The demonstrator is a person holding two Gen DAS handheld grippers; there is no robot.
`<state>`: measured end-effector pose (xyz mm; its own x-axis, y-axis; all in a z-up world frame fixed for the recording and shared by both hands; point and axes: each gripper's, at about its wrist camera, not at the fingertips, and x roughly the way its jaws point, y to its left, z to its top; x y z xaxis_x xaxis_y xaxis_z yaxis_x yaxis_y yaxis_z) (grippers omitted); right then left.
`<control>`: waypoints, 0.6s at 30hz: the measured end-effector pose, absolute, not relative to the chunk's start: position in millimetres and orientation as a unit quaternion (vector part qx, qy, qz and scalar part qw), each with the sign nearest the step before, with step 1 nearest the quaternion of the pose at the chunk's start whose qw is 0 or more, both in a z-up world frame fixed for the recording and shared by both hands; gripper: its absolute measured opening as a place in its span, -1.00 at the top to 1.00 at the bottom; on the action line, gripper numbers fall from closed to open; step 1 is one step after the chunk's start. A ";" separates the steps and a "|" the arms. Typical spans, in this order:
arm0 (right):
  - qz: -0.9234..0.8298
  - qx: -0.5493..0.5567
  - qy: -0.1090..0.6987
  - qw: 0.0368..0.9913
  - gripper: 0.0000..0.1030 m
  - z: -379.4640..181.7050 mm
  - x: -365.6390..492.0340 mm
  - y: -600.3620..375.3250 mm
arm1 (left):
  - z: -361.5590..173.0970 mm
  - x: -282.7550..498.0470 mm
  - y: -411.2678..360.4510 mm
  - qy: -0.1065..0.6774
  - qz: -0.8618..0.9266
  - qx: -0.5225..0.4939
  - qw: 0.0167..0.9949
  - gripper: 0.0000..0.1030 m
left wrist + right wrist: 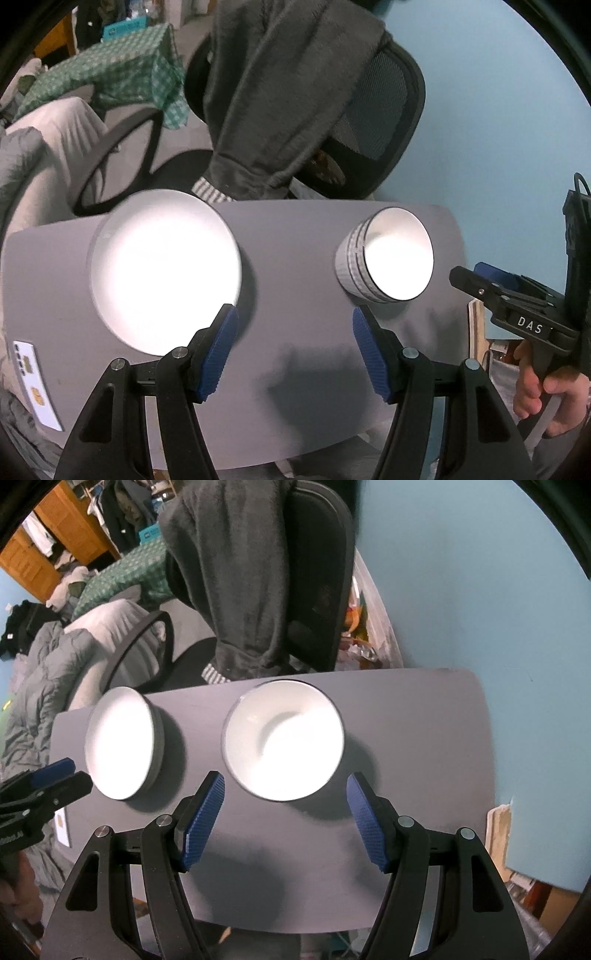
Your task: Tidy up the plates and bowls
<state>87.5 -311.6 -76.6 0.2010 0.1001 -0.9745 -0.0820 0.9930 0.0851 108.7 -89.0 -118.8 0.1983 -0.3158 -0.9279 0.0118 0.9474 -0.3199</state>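
Right wrist view: two white bowls, the ribbed bowl [284, 740] and the wider bowl [123, 742] to its left, sit upright, mouths up, on the grey table [406, 738]. A draped chair [258, 590] stands behind the table. Both the right hand-held gripper [286, 819] and the left hand-held gripper [291, 350] hang spread and empty.

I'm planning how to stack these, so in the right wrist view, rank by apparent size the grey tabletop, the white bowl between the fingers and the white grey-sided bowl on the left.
1. Grey tabletop, clearly largest.
2. White bowl ahead of the right gripper.
3. White grey-sided bowl, though fisheye distortion makes this bowl order unsure.
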 end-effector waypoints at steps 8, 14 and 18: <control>0.069 0.010 0.658 0.749 -0.32 -110.5 113.9 -342.6 | -156.2 136.4 -130.9 0.651 -0.112 -0.131 0.739 -0.28; 0.091 0.016 0.684 0.724 -0.32 -142.1 137.0 -355.9 | -188.7 154.1 -150.1 0.674 -0.112 -0.182 0.707 -0.28; 0.111 0.022 0.698 0.707 -0.32 -161.5 147.0 -358.0 | -207.6 160.8 -159.3 0.686 -0.099 -0.202 0.692 -0.28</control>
